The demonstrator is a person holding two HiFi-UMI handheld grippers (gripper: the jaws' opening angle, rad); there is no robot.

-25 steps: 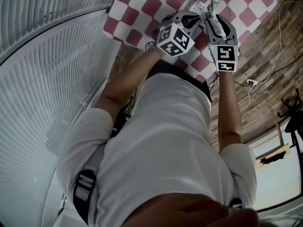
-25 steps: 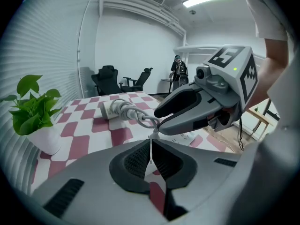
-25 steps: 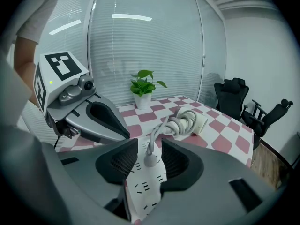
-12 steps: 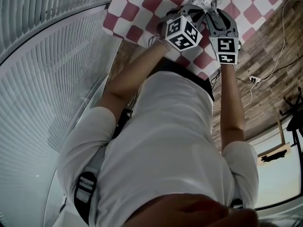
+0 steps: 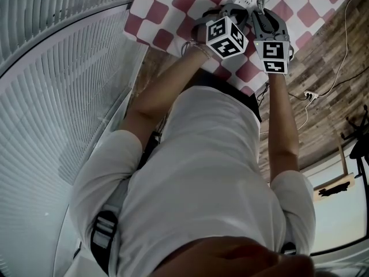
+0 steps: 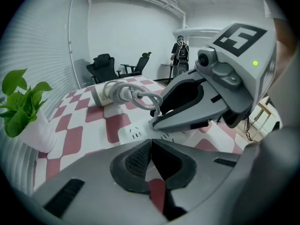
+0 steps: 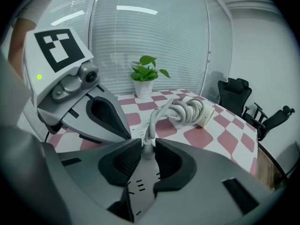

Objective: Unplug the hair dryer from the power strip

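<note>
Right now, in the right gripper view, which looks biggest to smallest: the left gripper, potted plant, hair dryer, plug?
1. left gripper, partly because it's so close.
2. hair dryer and potted plant: about alike, can't rank.
3. plug.

We see the white power strip lying flat on the checked cloth. The white plug stands seated in a socket. Its cord coils round the white hair dryer, which lies on its side just beyond.

Red-and-white checked tablecloth, white power strip, white cord, green plant, white pot
</note>
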